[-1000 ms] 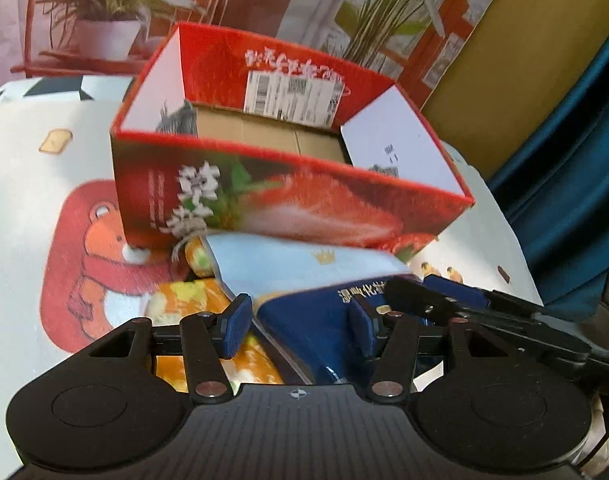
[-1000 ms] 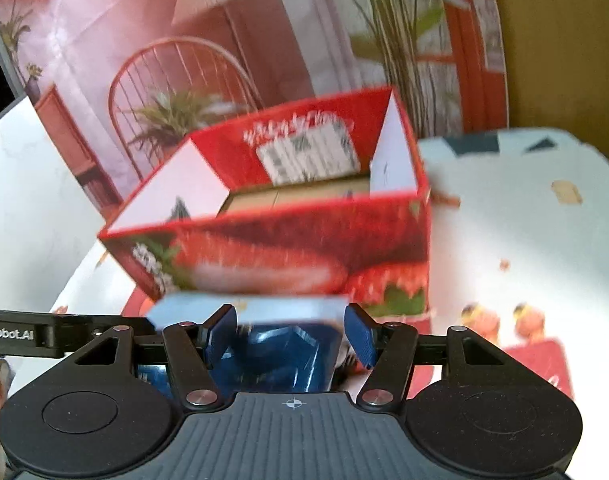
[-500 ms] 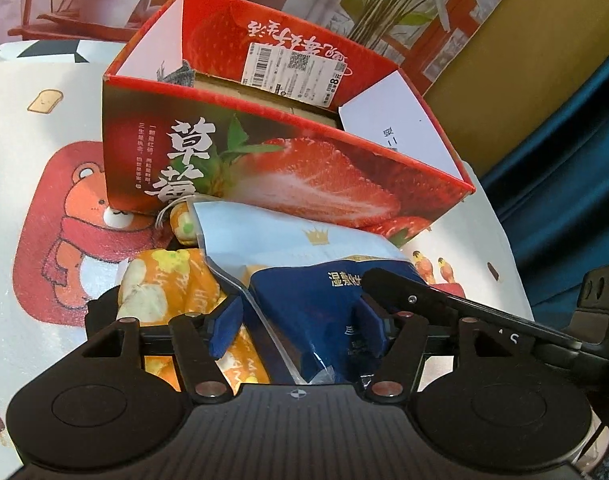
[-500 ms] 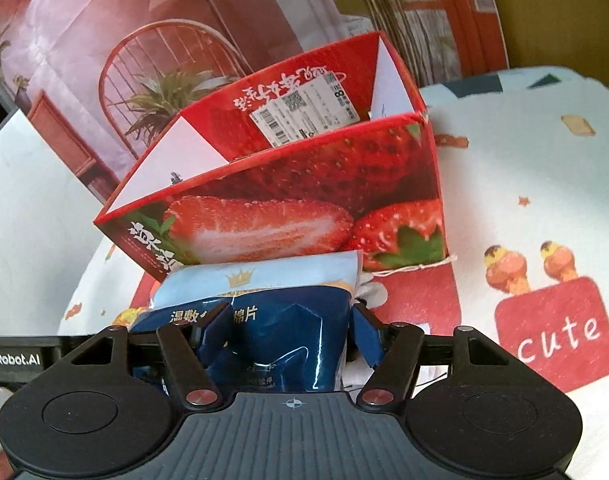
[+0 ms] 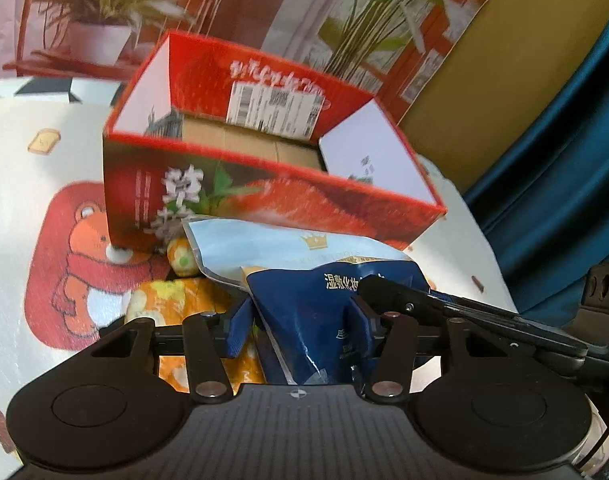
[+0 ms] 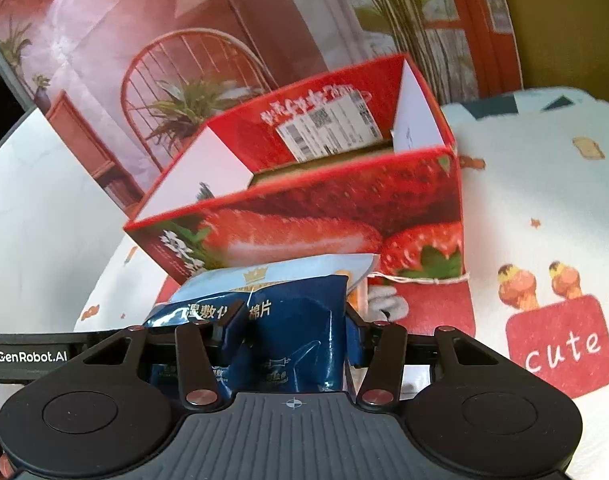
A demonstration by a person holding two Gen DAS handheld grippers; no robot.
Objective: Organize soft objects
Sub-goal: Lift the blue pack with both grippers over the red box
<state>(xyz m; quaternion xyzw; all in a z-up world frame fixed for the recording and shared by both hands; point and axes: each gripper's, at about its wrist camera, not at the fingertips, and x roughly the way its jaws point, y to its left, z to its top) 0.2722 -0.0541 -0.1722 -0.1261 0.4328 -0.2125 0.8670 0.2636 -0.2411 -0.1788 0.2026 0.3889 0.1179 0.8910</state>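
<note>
- Step in hand: gripping the blue packet from both sides at once; by my reading the lift into the box has not begun.
- Next move, as a judgement: both tongs need a firm pinch first, then a level rise together over the near wall of the box, so the slack film does not slip or fold.
- Tablecloth (image 6: 544, 208): white with cartoon prints, under everything and spreading out to the sides of both tongs.
- Box (image 5: 264, 200): red card with strawberry print, open on top, standing just beyond both tongs; its brown floor shows bare where visible.
- Blue packet (image 5: 304, 320): soft glossy pouch, dark blue below, pale blue at the top edge, crumpled; it lies against the box's near wall and reaches in between both pairs of fingers.
- Left tongs (image 5: 300, 320): jaws closing, packet between them; the pads look to be meeting the film.
- Right tongs (image 6: 292, 336): jaws closing, pads pressing the packet's sides.
- Orange toy (image 5: 172, 300): soft, yellow-orange, just left of the left tongs, partly under the packet.
</note>
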